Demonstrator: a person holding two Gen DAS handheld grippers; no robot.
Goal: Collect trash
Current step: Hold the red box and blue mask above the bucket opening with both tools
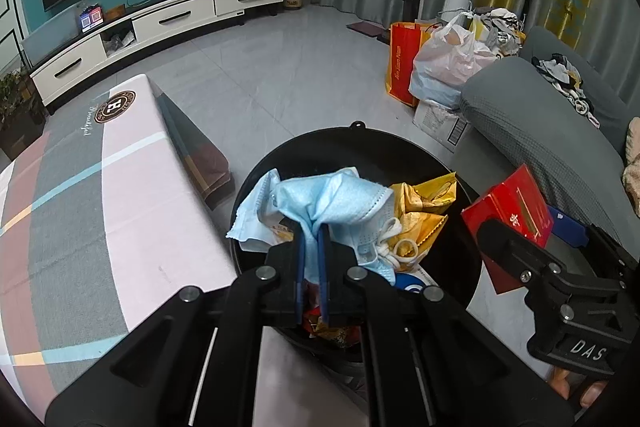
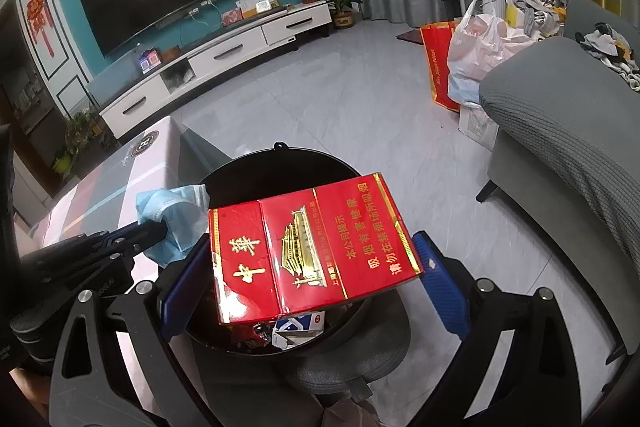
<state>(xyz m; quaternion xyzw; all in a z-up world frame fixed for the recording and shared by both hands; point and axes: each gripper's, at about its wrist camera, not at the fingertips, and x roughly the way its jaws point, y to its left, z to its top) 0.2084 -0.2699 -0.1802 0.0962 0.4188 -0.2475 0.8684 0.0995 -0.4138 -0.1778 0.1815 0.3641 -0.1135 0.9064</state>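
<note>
Left gripper (image 1: 313,247) fingers pinched tight on a crumpled blue face mask (image 1: 320,199), dangling right over the black trash bin (image 1: 360,135) beside the counter (image 1: 120,187). Right gripper (image 2: 316,291) fingers spread wide, clamped on the ends of a red cigarette carton (image 2: 312,247), also above the bin. Gold wrappers (image 1: 424,203) already inside.
</note>
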